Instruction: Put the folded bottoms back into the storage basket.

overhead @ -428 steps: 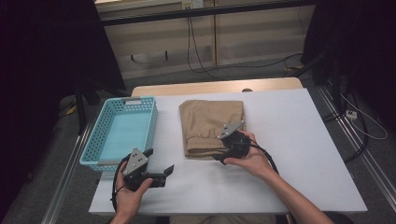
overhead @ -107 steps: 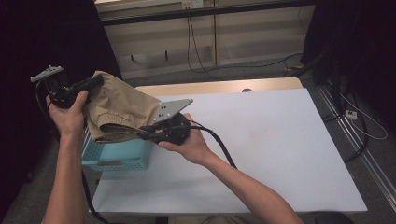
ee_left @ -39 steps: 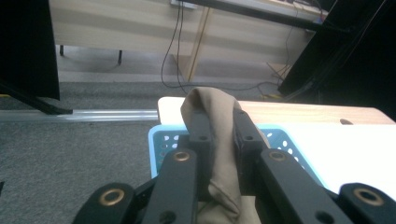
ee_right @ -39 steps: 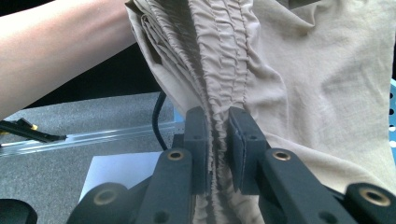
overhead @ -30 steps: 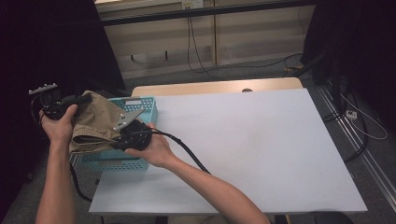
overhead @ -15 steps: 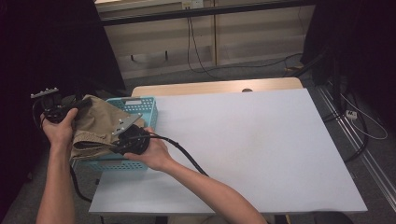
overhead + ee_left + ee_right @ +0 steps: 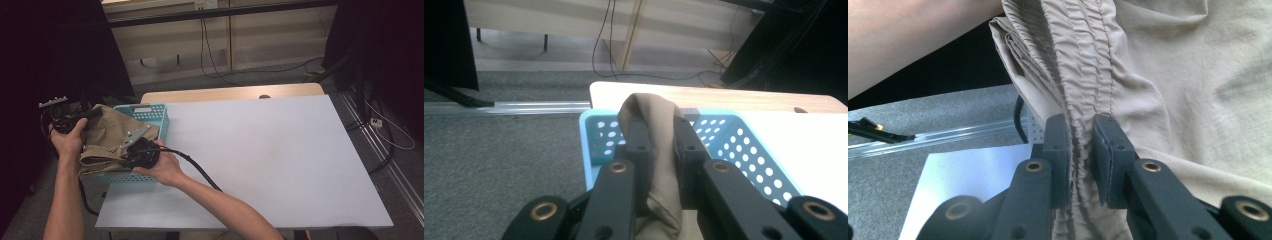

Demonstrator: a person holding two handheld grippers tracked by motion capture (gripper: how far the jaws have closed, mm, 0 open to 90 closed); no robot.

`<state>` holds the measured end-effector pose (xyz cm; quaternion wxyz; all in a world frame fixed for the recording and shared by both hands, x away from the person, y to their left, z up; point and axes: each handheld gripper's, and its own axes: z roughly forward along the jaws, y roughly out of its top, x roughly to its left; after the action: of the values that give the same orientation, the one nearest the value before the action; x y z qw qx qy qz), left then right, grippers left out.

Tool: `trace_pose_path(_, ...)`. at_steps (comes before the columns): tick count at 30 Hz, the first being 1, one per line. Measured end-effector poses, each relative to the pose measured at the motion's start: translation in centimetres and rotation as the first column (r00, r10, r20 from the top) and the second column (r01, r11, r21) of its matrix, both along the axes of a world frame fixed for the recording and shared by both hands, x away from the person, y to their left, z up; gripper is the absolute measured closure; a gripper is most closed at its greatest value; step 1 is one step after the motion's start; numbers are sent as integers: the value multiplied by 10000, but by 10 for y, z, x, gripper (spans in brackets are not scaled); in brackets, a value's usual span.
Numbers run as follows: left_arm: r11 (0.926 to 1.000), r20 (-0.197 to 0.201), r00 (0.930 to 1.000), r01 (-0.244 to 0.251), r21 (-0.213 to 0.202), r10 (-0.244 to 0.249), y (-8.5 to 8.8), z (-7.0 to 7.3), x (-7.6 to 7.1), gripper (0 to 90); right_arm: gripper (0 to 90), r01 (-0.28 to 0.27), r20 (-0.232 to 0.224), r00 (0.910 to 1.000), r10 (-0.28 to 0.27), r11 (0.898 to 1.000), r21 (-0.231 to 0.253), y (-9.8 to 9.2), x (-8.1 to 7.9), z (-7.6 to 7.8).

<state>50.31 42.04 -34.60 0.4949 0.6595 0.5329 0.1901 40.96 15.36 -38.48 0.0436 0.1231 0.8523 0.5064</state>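
I hold the left gripper (image 7: pixel 89 114) raised off the table's left edge, jaws clamped; my right gripper (image 7: pixel 123 154), arm reaching across, jaws likewise clamped.

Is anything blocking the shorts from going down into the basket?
Nothing visible. The shorts, pinched by the left gripper and right gripper, hang right over the basket, and what shows of its inside is empty.

No writing, label, brand, number or sign is legible anywhere; the small tag on the floor cable at the right is too small to read.
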Motion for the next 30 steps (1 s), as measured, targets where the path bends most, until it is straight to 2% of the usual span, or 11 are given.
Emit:
trace_pose_path(4,9998,22,9998,189,-33,-189,-4,0,4,818,774,135,12,9999,-135,9998,-177,1,2,-4)
trace_pose_path(15,9994,-28,9994,349,-35,-349,-7,-6,8,817,760,304,-261,9992,-309,9994,-172,2,4,-11)
trace_pose_path(20,9991,-36,9991,432,-49,-432,-10,-8,8,817,762,326,-209,9992,-337,9982,-508,6,4,-16)
trace_pose_path(28,9985,-23,9985,541,11,-541,-16,-8,11,817,746,413,-494,9978,-440,9977,-534,6,6,-20)
trace_pose_path(30,9975,5,9975,703,-53,-703,-18,-7,10,817,738,438,-483,9978,-464,9976,-533,6,7,-21)
